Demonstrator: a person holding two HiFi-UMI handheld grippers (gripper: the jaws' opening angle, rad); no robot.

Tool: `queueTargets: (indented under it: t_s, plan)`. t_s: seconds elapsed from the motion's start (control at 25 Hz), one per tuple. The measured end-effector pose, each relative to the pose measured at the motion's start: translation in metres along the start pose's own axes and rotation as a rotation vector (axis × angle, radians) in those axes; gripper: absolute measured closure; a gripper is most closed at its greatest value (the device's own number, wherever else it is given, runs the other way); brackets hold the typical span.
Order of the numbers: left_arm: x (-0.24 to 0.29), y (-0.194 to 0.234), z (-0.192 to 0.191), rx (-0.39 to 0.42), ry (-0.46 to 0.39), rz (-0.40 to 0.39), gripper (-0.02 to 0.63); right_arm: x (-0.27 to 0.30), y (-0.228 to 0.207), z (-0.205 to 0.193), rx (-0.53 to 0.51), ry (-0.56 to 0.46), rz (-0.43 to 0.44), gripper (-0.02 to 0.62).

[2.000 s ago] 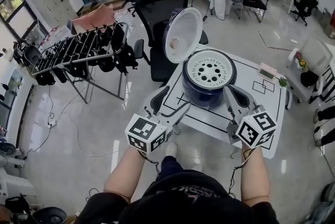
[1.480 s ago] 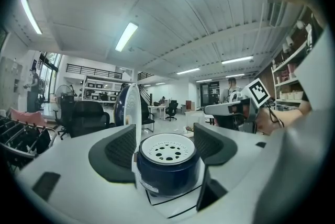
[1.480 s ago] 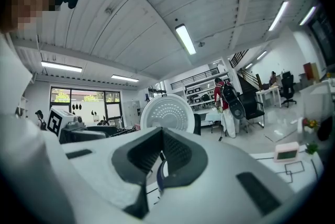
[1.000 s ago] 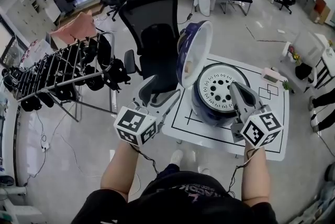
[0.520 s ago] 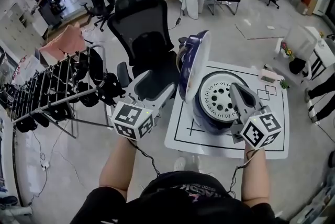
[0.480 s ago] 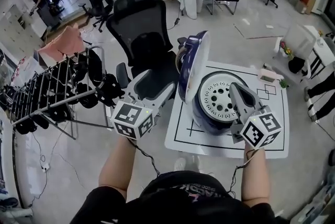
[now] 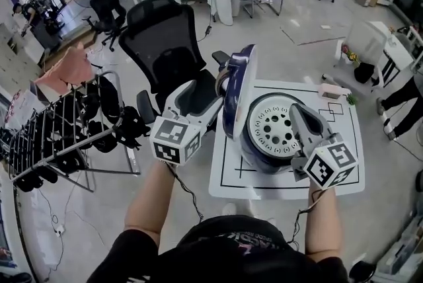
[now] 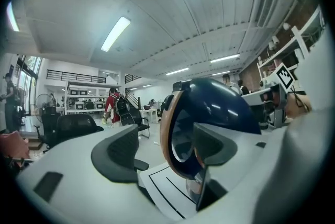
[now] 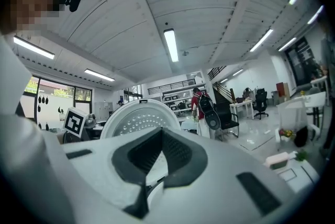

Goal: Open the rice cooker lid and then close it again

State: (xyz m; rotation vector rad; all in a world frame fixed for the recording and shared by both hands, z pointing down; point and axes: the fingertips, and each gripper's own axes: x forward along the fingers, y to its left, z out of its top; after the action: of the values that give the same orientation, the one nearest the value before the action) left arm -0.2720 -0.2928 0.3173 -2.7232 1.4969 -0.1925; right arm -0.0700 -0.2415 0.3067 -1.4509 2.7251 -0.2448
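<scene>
At the person's right, the right gripper (image 9: 159, 145) has its jaws pressed together on nothing; they lie level over the right rim of the rice cooker (image 7: 259, 151), with its white perforated plate (image 7: 274, 125) just to their left. The left gripper (image 8: 166, 147) has its jaws spread apart and empty. The cooker's dark blue lid (image 7: 236, 93) stands upright just past its right-hand jaw, though I cannot tell whether they touch. The cooker sits on a white table (image 7: 345, 137) marked with black lines, under and beyond both pairs of jaws. Farther out, past the left jaws, stands a black office chair (image 7: 158, 43).
</scene>
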Motion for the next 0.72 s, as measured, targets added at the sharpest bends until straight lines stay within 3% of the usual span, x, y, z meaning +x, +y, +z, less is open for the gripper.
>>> queueTargets:
  t_s: [0.4, 0.72]
  plan:
    - [0.047, 0.004, -0.007, 0.008, 0.008, -0.033, 0.309, -0.004, -0.014, 0.0, -0.01, 0.007, -0.076, 0.594]
    - [0.065, 0.002, -0.004, -0.019, -0.004, -0.041, 0.399, -0.004, -0.014, 0.003, -0.022, 0.018, -0.094, 0.594]
